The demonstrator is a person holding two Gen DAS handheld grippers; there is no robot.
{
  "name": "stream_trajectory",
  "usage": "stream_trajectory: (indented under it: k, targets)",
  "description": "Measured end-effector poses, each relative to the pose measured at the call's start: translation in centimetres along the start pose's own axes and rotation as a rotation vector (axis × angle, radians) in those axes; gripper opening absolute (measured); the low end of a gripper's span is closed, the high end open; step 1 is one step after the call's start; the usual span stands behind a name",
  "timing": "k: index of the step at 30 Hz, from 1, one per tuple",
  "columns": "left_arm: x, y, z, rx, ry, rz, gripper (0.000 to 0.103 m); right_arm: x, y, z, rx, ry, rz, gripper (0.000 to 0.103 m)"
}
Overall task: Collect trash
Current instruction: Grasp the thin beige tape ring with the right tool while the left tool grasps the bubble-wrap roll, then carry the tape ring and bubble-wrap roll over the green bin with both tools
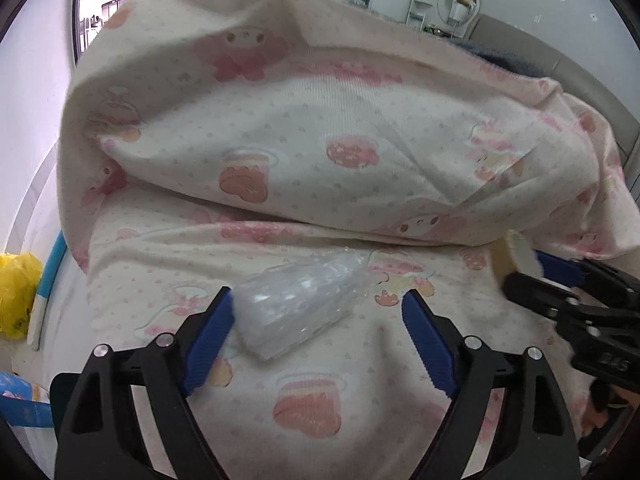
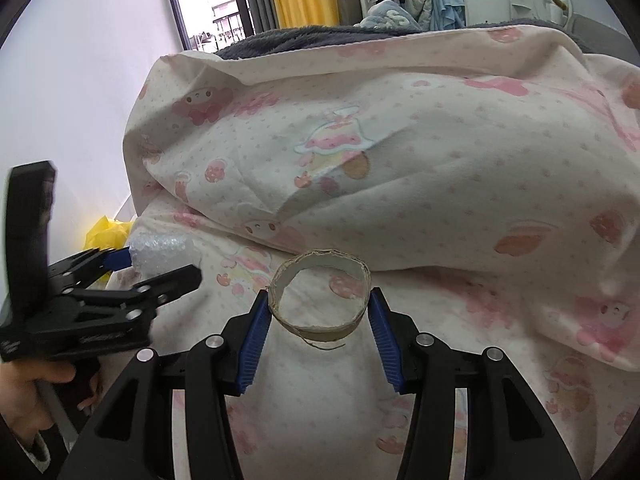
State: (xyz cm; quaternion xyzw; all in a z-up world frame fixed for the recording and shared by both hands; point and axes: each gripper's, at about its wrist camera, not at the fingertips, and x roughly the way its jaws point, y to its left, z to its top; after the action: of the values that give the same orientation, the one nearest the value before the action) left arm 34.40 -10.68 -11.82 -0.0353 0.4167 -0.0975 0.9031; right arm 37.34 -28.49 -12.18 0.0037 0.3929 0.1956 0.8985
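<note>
From your left wrist view, your left gripper hangs with its jaws spread over the bed sheet, and the crumpled bubble wrap lies between them. The wrap's near end sits just beside the left blue pad, but the other pad stands well apart from it, so nothing is clamped yet. You have the gripper angled down along the wrap's length, which looks meant to bracket it for a squeeze. At the right edge your right gripper carries a pale ring. Far left, off the bed, a yellow bag sits low down, probably where the trash goes.

From your right wrist view, your right gripper is clamped on a cardboard tape core, both blue pads pressing its outer wall from opposite sides. Holding it across the width keeps the hoop open and steady. It appears lifted just off the sheet. To the left, your left gripper reaches toward the bubble wrap, with the yellow bag beyond it. The folded duvet is heaped behind both pieces.
</note>
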Motion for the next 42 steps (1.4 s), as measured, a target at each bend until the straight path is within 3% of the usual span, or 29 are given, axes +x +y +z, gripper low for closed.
stream_trajectory:
  k: [4,9,12,26,34,42]
  targets:
    - [0.8,0.2,0.2,-0.018,0.007,0.009,0.082,-0.7,-0.9,-0.4,-0.002,0.001,0.0,0.05]
    - [1.3,0.7,0.8,-0.045,0.001,0.011,0.068,-1.1,-1.4,-0.6,-0.004,0.003,0.001,0.05]
    - [1.3,1.0,0.8,-0.05,-0.006,0.002,0.065,-1.6,-1.4,-0.6,-0.01,-0.001,0.002,0.05]
    - [-3.7,1.0,-1.5,0.039,-0.069,-0.109,0.064,-3.7,2.2,-0.8,-0.045,0.012,0.01,0.05]
    - [-6.9,1.4,-2.6,0.14,-0.118,-0.119,0.064,-4.1,4.3,-2.5,-0.056,0.038,0.012,0.05]
    - [-8.7,3.0,-4.7,0.201,-0.131,-0.121,0.064,-6.1,6.6,-2.1,-0.034,-0.016,0.04,0.05]
